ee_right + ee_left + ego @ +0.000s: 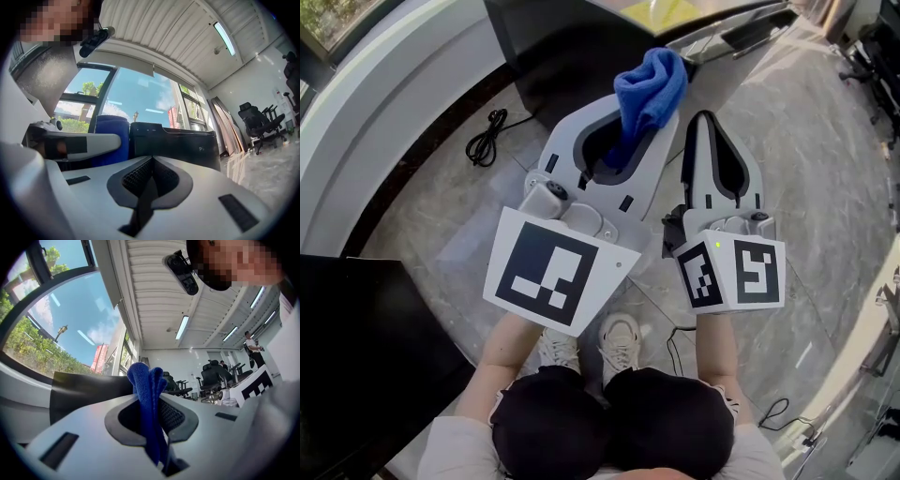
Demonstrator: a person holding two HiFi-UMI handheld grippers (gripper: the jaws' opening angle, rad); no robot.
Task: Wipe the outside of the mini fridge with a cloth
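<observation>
Blue cloth pinched in left claw, jaws closed on its lower part, folded top standing up past the tips. Right claw shut tight on nothing, just beside the left. Black mini fridge on the stone floor ahead of both claws, near the cloth. Black cable coiled on the floor to the left.

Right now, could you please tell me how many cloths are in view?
1: the blue cloth, clamped in the left gripper beside the shut, empty right gripper.
</observation>
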